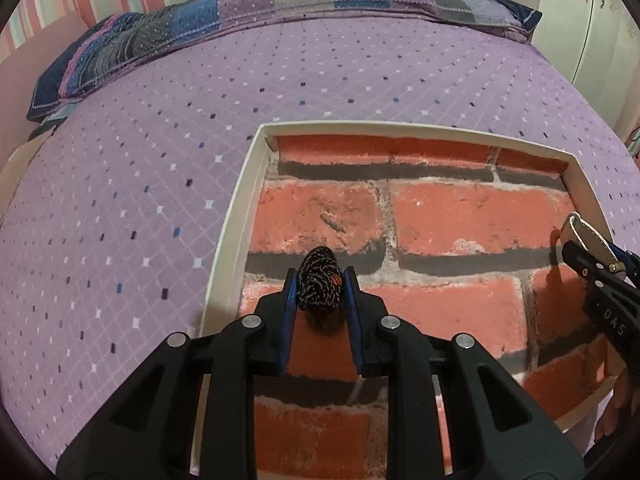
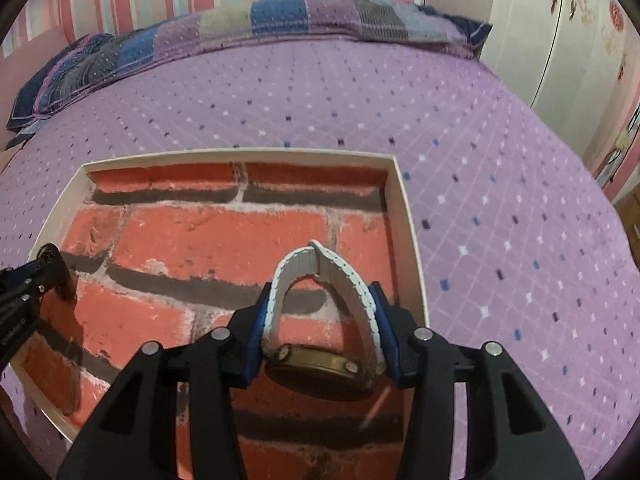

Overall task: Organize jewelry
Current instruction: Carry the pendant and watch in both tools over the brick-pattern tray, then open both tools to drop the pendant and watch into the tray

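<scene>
My left gripper (image 1: pixel 320 280) is clenched on a small bundle of black braided cord (image 1: pixel 319 285), speckled white with one orange fleck — probably a bracelet, though the fisheye leaves that unsure. It hangs over the tray (image 1: pixel 234 216) near its left rim. Tray: white walls, brick-print floor, resting on the purple bedspread (image 1: pixel 132 184).

My right gripper (image 2: pixel 322 320) grips a wristwatch (image 2: pixel 320 364) by its white strap (image 2: pixel 320 264), brass-coloured case nearest the lens, strap loop pointing forward. It sits over the tray's right side, near the right wall (image 2: pixel 408 224).

Patchwork pillow (image 2: pixel 248 20) along the bed's far edge.
</scene>
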Action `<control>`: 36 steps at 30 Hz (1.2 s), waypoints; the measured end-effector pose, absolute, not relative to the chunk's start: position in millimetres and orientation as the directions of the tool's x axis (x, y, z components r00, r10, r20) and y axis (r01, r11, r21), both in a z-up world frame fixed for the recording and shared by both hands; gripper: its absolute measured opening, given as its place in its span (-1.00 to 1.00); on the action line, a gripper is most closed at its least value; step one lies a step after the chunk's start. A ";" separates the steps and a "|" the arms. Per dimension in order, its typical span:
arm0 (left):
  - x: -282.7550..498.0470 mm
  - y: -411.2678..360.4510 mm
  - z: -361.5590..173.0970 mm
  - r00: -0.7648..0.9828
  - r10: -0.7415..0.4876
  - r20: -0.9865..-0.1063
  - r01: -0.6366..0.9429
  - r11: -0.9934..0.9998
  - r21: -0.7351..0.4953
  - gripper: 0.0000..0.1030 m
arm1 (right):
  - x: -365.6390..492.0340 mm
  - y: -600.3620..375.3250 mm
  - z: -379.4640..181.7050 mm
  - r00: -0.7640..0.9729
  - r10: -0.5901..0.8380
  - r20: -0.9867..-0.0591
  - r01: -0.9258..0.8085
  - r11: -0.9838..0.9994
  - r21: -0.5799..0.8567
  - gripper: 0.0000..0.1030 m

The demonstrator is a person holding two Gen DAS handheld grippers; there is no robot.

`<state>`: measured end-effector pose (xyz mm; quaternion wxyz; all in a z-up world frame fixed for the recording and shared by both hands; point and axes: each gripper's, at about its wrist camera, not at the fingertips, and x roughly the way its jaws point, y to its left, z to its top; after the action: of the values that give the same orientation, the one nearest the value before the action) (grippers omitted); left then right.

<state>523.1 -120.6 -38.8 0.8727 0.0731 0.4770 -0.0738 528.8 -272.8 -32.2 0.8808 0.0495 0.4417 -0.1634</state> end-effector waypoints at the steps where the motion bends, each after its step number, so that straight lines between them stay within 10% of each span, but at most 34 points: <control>1: 523.5 -119.8 -40.6 0.533 -0.057 -0.844 0.198 0.978 0.059 -0.58 | 528.6 -271.7 -32.9 0.557 -0.252 -0.791 0.329 0.942 -0.068 -0.09; 11: 521.1 -118.0 -46.4 0.528 -0.034 -0.848 0.188 0.979 0.077 -0.51 | 529.4 -270.0 -36.6 0.542 -0.250 -0.802 0.309 0.947 -0.086 -0.07; 17: 499.5 -110.6 -23.9 0.576 -0.046 -0.816 0.176 0.982 0.069 0.30 | 513.0 -263.9 -15.5 0.592 -0.233 -0.772 0.283 0.956 -0.071 0.24; 36: 314.7 -4.2 49.3 0.698 -0.009 -0.716 0.111 0.989 0.097 0.81 | 321.6 -250.0 43.8 0.719 -0.196 -0.667 0.245 0.969 -0.021 0.29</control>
<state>314.7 -4.2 49.3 0.9191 0.0664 0.3870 -0.0327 321.6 -250.0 43.8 0.9265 0.0342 0.3553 -0.1189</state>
